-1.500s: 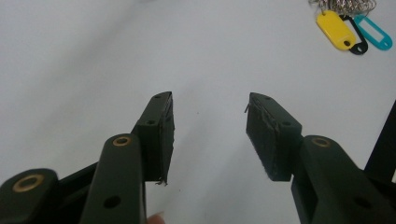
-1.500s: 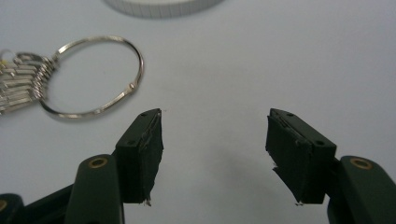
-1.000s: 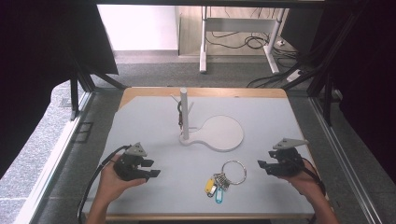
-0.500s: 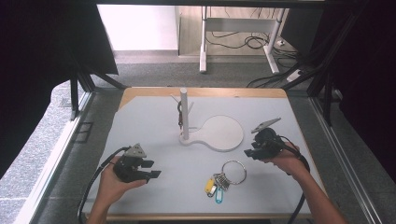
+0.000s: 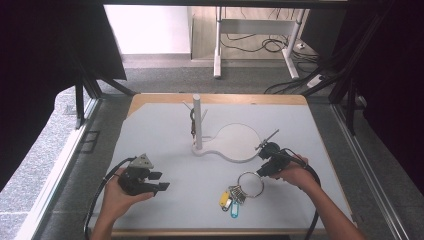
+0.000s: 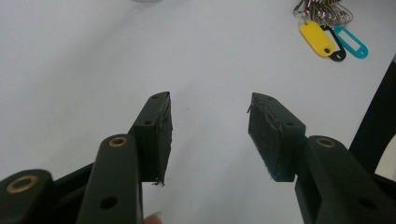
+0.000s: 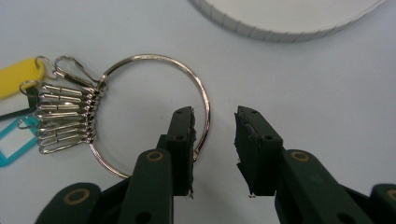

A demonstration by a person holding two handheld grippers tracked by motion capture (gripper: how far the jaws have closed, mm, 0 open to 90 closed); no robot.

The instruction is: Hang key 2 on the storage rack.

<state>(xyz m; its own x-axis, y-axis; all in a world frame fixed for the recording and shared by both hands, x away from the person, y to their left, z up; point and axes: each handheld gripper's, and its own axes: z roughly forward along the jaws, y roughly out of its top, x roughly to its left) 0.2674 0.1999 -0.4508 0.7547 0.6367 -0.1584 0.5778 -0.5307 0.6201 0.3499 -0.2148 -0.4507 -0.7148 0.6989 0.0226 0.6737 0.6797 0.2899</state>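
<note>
Pick-up not yet made: right gripper (image 7: 214, 140), jaws just closing but apart, straddles the wire of the large silver key ring w/ clips and yellow, black, teal tags (image 5: 250, 184), lying flat near the table's (image 5: 165, 130) front edge. Left gripper (image 6: 208, 135) open, empty, front-left.

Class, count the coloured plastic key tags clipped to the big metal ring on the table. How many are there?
3: a yellow tag, a black tag beside it, and a teal tag at the far side. Others may be hidden beneath them.
</note>
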